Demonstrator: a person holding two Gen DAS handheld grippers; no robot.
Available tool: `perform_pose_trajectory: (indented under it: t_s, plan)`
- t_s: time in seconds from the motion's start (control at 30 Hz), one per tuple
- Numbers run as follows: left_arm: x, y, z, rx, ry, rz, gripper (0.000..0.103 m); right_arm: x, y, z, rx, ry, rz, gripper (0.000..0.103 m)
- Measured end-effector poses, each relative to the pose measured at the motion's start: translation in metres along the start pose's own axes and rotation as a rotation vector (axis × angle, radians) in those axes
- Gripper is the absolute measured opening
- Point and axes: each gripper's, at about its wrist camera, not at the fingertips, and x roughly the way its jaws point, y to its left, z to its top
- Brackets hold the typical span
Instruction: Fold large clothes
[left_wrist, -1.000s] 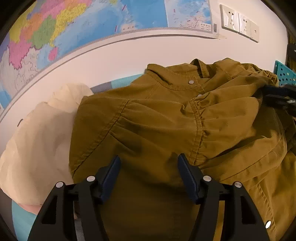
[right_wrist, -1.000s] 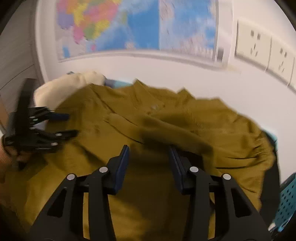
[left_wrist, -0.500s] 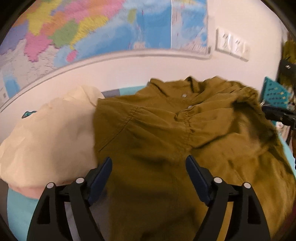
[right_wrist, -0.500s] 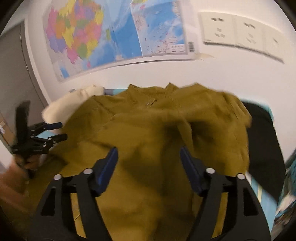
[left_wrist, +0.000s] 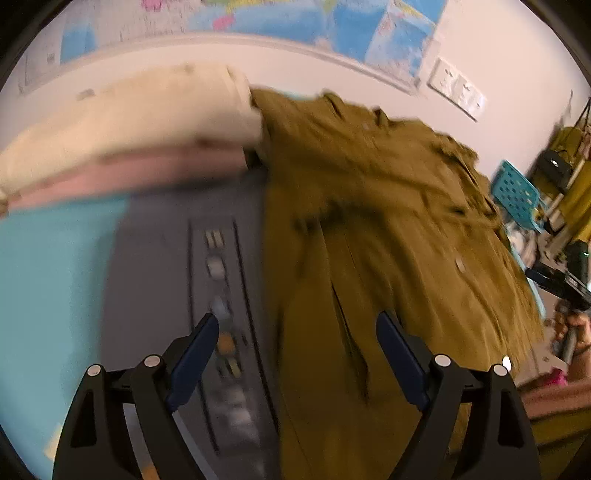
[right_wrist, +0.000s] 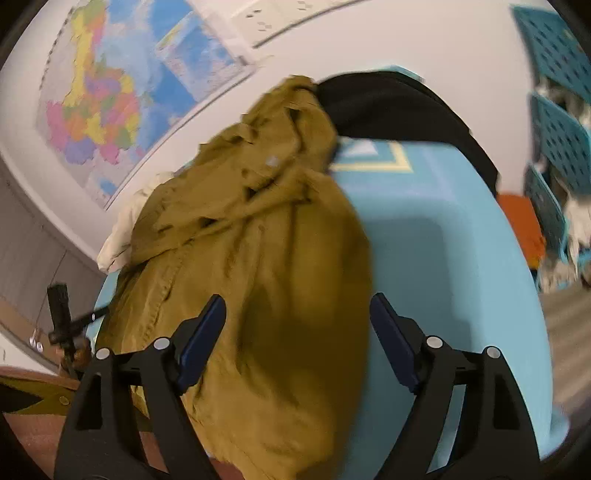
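Note:
An olive-brown jacket (left_wrist: 388, 236) lies spread on the light blue table (left_wrist: 55, 280), collar toward the wall. In the right wrist view the jacket (right_wrist: 258, 258) hangs over the table's near edge. My left gripper (left_wrist: 295, 354) is open and empty, above the jacket's left edge and a grey mat (left_wrist: 177, 266). My right gripper (right_wrist: 295, 332) is open and empty, above the jacket's lower right part and the bare table (right_wrist: 443, 258). Each gripper shows small in the other's view: the right one (left_wrist: 561, 291), the left one (right_wrist: 70, 321).
A cream and pink pile of clothes (left_wrist: 129, 129) lies at the back left. A black garment (right_wrist: 391, 107) lies at the back right. Teal baskets (right_wrist: 554, 129) stand to the right. A map (right_wrist: 110, 92) and wall sockets (left_wrist: 458, 92) are behind.
Both grippers have opened wider and pulled back from the jacket. The left one swung left over the grey mat; the right one swung right over the bare table.

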Motion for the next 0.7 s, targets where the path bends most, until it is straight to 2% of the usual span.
perform_pose_trajectory:
  t_s: [0.27, 0.33, 0.37, 0.5, 0.53, 0.63, 0.7]
  plan:
    - [-0.009, -0.013, -0.029, 0.001, 0.038, -0.124, 0.086, -0.011, -0.004, -0.027, 0.033, 0.003, 0.059, 0.082]
    - [-0.011, -0.017, -0.033, 0.014, 0.063, -0.192, 0.086, -0.012, -0.002, -0.031, 0.024, 0.011, 0.070, 0.082]
    - [-0.011, -0.019, -0.036, 0.010, 0.078, -0.252, 0.087, -0.012, -0.001, -0.033, 0.021, 0.015, 0.077, 0.083]
    - [-0.012, -0.020, -0.044, -0.037, 0.097, -0.389, 0.089, -0.012, 0.003, -0.042, 0.032, 0.028, 0.158, 0.083]
    - [-0.011, -0.018, -0.046, -0.068, 0.104, -0.443, 0.089, -0.012, 0.004, -0.045, 0.029, 0.035, 0.180, 0.083]
    - [-0.006, -0.019, -0.046, -0.089, 0.100, -0.490, 0.090, -0.016, 0.012, -0.055, 0.006, 0.056, 0.248, 0.083]
    - [-0.006, -0.020, -0.045, -0.086, 0.084, -0.511, 0.094, -0.016, 0.014, -0.058, 0.005, 0.055, 0.296, 0.083]
